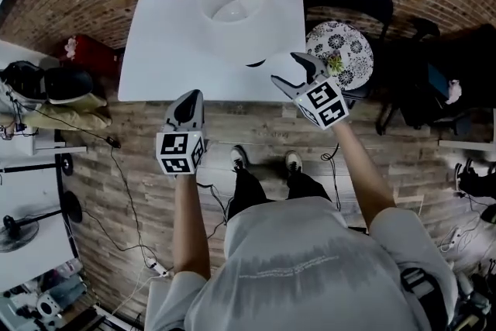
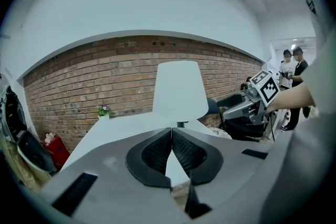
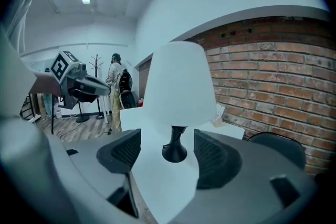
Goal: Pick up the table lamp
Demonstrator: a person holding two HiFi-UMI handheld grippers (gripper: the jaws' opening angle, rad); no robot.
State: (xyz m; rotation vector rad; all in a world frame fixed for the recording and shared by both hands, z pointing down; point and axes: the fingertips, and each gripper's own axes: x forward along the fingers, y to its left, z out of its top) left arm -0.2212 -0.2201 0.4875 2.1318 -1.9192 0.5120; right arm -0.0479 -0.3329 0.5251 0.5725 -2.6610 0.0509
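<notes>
The lamp point(image 3: 178, 86) stands on the white table point(image 1: 170, 50), ahead of both grippers. The fingers of the right gripper point(image 3: 167, 152) are spread wide and empty. The lamp's dark base shows in the gap between them but farther on, untouched. The fingers of the left gripper point(image 2: 171, 136) are pressed together on nothing at the table's near edge, with the lamp well beyond their tips.

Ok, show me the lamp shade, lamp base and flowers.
lamp shade point(image 3: 180, 84): right gripper view, shade's middle
lamp base point(image 3: 175, 153): right gripper view, round foot
flowers point(image 2: 103, 109): left gripper view, purple blossoms
</notes>
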